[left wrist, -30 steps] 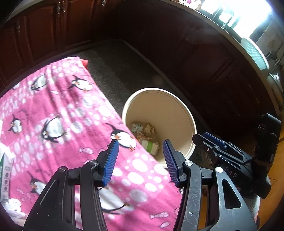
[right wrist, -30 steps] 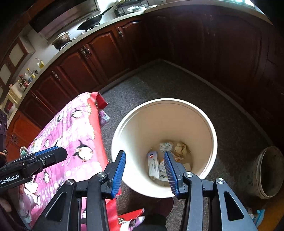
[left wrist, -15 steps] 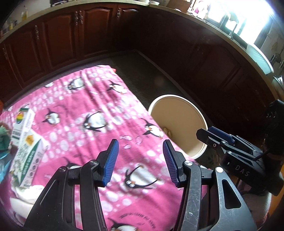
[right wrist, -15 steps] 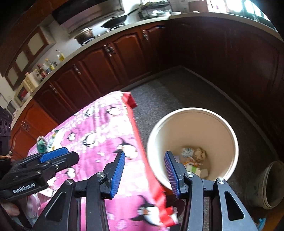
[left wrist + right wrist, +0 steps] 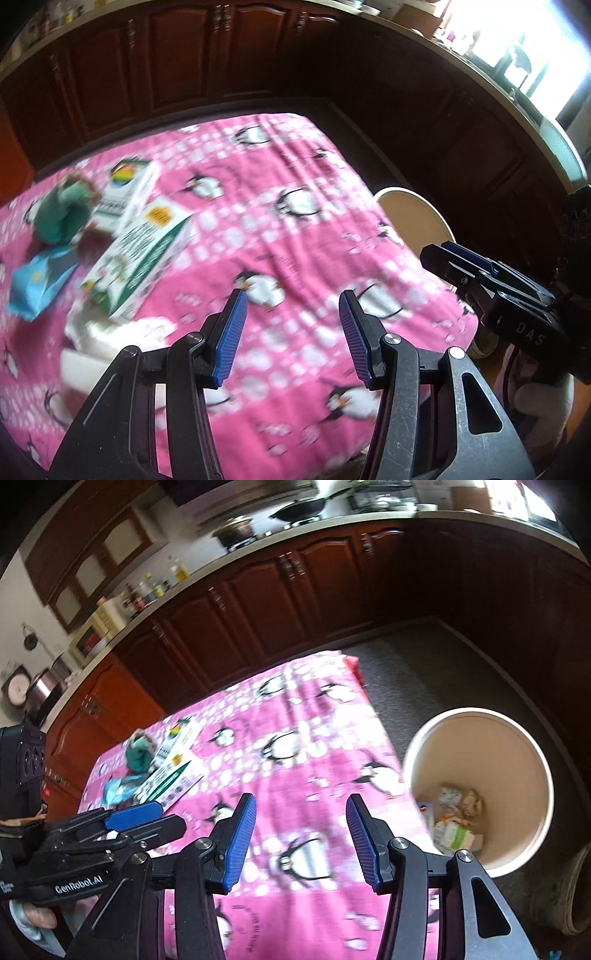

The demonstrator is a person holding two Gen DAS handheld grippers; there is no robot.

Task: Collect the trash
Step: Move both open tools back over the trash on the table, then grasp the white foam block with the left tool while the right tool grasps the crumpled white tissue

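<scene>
Change: you swung both grippers from over the bin (image 5: pixel 476 786) back to the table (image 5: pixel 295 229) | left gripper (image 5: pixel 291 332) part open, empty | right gripper (image 5: pixel 301 834) opening, empty | trash: 2 cartons (image 5: pixel 144 254) at far left, uncollected

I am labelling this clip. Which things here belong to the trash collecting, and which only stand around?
For the job:
- green-and-white carton
- rainbow carton
- blue wrapper
- green rag
- bin

Just standing around:
- wok
- bottles
- cabinets
</scene>
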